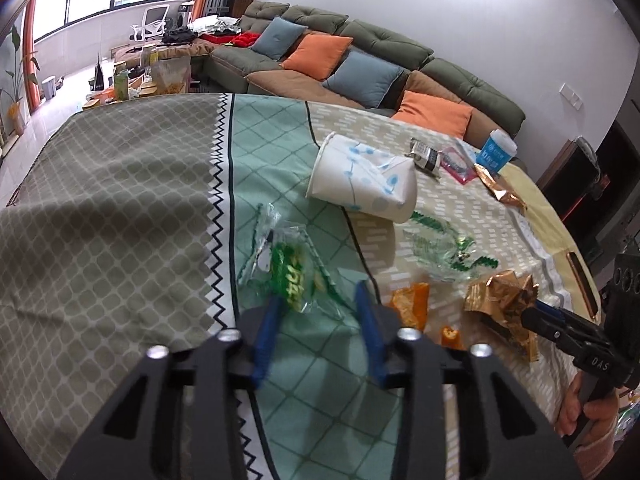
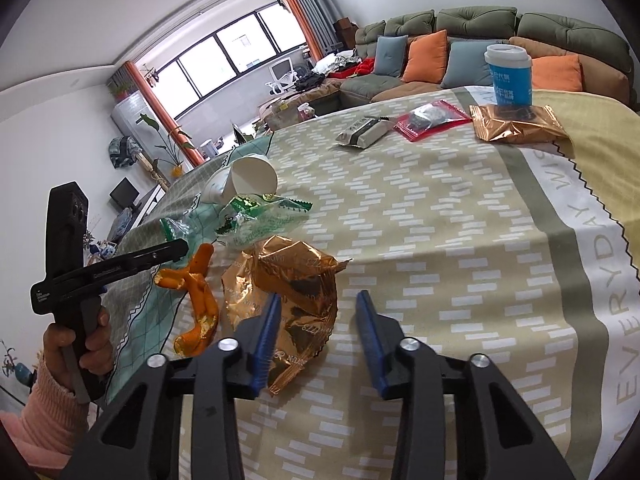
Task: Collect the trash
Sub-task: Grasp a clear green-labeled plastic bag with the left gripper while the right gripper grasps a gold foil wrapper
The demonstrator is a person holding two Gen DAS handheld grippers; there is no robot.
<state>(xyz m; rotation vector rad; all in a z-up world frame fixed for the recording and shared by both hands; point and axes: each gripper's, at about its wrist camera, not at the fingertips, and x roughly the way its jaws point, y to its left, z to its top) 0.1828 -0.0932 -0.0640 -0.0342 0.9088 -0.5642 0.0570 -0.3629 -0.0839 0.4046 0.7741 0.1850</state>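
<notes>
A clear green-printed wrapper [image 1: 288,276] lies on the patterned tablecloth [image 1: 120,208]. My left gripper [image 1: 320,296] is open around its near end, one blue finger [image 1: 272,320] at the wrapper's edge and the other clear of it. A crumpled gold wrapper [image 2: 288,280] lies by my right gripper [image 2: 318,306], which is open; its left finger [image 2: 270,320] overlaps the foil and cloth shows in the gap. Orange peel [image 2: 200,304] sits between the two wrappers. From the right wrist view the left gripper [image 2: 180,246] is seen from the side, held by a hand.
A paper cup [image 1: 360,180] lies on its side, with a second green wrapper [image 1: 440,248] beside it. Farther back are a blue lidded cup [image 2: 510,76], a gold packet [image 2: 516,124], a red pouch [image 2: 432,118] and a black-and-white packet [image 2: 364,132]. A sofa [image 1: 360,40] stands behind.
</notes>
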